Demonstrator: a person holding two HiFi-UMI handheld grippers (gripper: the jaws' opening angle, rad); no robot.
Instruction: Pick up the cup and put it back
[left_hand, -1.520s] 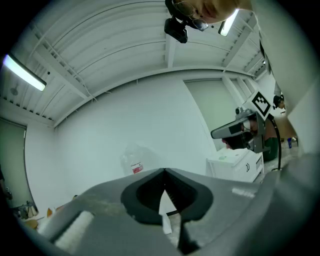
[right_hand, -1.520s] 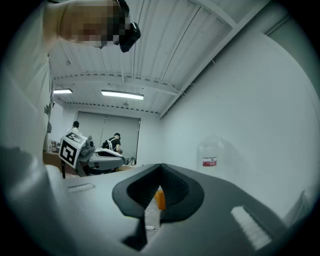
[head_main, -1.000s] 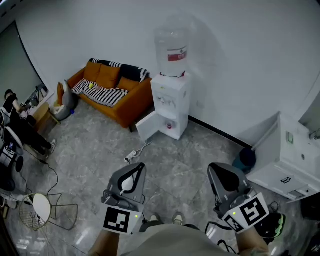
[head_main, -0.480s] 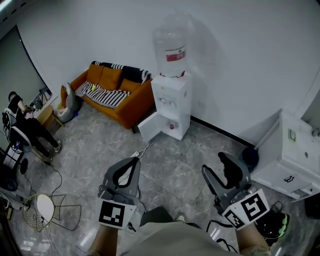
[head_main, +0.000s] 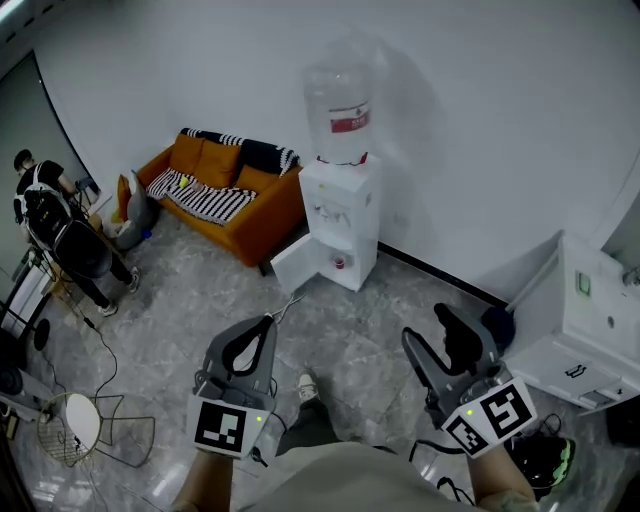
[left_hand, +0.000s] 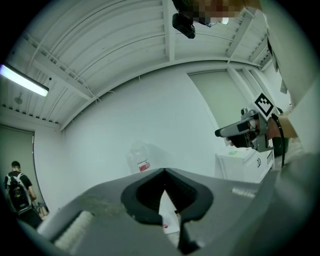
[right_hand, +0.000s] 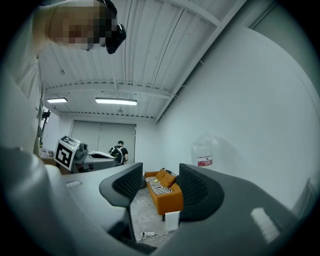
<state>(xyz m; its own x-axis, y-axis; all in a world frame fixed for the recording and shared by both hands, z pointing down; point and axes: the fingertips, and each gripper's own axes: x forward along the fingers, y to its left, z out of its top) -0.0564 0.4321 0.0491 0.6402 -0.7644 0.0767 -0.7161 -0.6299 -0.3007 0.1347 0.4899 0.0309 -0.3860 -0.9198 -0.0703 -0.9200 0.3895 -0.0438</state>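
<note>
A person is facing the dispenser (head_main: 340, 215) from well back, with the pick-up still to begin. A small red thing, possibly the cup (head_main: 339, 263), is sitting in its open lower compartment. The left gripper (head_main: 265, 325) is staying pinched together, empty. The right gripper (head_main: 437, 330) has just been opening, jaws moderately apart around nothing.

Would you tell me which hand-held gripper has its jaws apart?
The right hand-held gripper: its empty jaws have just been opening; the left hand-held gripper is shut.
</note>
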